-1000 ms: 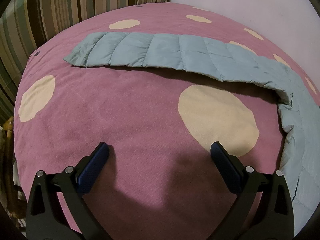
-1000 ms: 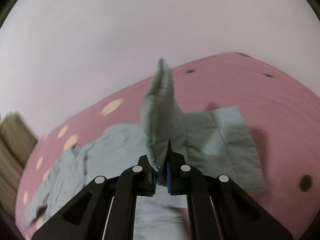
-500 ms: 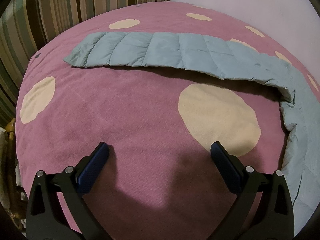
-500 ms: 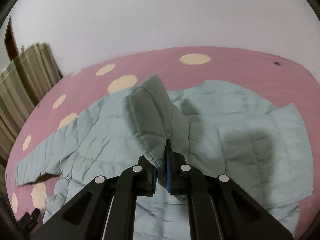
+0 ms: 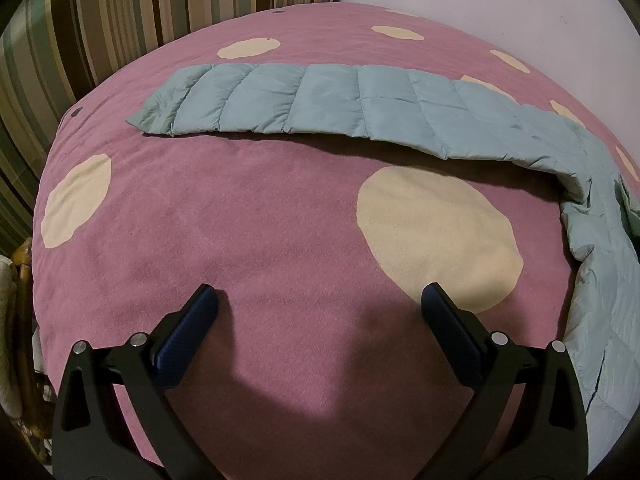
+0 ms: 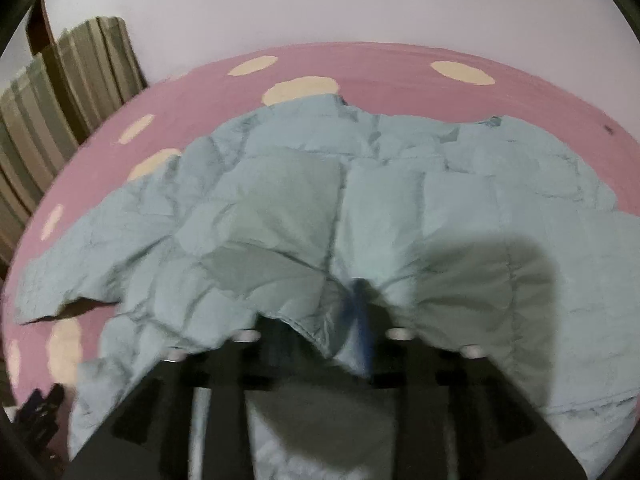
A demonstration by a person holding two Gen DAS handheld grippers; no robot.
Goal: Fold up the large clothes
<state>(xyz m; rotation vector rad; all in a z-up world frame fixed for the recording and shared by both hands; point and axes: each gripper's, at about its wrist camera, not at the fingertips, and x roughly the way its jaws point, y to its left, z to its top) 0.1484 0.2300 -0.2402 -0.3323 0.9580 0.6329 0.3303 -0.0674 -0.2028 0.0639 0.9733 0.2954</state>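
The jacket (image 6: 360,200), a pale blue quilted one, lies spread on the pink bedspread (image 5: 240,240) with cream dots; one sleeve (image 5: 320,104) is stretched flat across the bed, well apart from the left gripper (image 5: 320,312). That gripper hangs with jaws wide apart and nothing between them. The right gripper (image 6: 332,332) is opening its jaws, and a fold of the jacket is draped over and between them; the picture is blurred, so I cannot tell if the pads press on it. I judge the jacket light, soft and puffy, with a smooth and probably slippery shell. A hem, cuff or stitched seam should give the firmest hold.
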